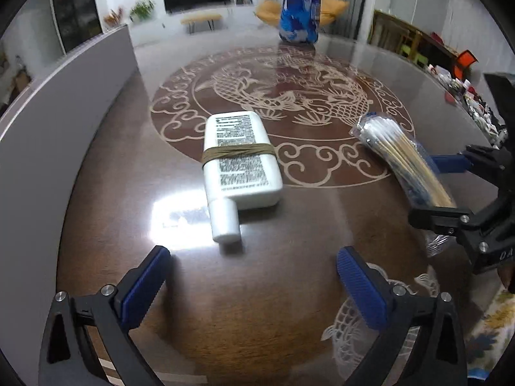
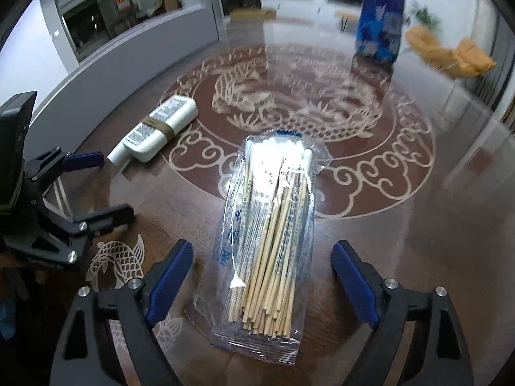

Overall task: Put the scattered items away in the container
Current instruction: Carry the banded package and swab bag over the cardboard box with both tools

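Black print on the white bottle point(image 1: 239, 157) and blue print on the cotton swab packet point(image 2: 267, 225) are too blurred to read.

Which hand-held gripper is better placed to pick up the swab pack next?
Right. The right hand-held gripper already straddles the swab pack, jaws open and apart from it. The left hand-held gripper faces the white bottle instead.

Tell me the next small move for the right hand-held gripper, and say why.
Probably lower the right hand-held gripper and close on the cotton swab packet. Its jaws stand open on either side of the packet's near end, pads not touching, and the packet lies flat on the table, not yet in any container.
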`<state>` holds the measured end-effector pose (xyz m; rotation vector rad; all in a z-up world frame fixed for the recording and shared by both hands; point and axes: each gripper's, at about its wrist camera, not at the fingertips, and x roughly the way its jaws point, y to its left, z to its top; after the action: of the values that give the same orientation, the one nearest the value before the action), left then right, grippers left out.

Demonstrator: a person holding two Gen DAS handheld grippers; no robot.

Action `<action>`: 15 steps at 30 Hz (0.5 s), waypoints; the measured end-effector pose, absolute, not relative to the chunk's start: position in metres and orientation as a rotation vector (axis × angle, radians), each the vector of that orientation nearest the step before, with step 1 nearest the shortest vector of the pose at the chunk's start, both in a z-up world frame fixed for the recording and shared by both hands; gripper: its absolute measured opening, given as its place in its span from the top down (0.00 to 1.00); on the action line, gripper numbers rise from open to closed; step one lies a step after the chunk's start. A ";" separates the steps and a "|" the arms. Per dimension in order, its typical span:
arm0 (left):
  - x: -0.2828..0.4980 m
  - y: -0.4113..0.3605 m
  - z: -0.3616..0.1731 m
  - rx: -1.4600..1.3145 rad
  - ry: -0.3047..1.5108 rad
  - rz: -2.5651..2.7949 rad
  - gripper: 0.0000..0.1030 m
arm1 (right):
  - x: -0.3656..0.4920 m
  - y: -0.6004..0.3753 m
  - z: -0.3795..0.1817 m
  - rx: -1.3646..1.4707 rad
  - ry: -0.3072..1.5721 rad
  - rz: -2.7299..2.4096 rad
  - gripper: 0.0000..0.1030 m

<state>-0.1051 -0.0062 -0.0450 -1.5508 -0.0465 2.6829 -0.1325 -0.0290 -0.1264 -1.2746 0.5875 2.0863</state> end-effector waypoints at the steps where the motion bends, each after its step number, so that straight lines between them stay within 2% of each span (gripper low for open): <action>1: -0.111 -0.008 -0.042 -1.557 -0.070 2.664 0.00 | -0.136 -0.021 -0.125 -1.311 0.629 2.071 0.12; 5: -0.141 -0.012 -0.022 -1.546 -0.145 2.648 0.00 | -0.149 0.003 -0.122 -1.413 0.749 2.017 0.12; 15: -0.190 -0.010 -0.043 -1.765 -0.064 2.580 0.00 | -0.161 0.020 -0.122 -1.504 0.732 1.942 0.14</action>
<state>-0.1898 -0.0101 -0.0426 -1.7647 -0.0636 2.5800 -0.1607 0.0199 -0.1220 -1.5042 0.7323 1.9422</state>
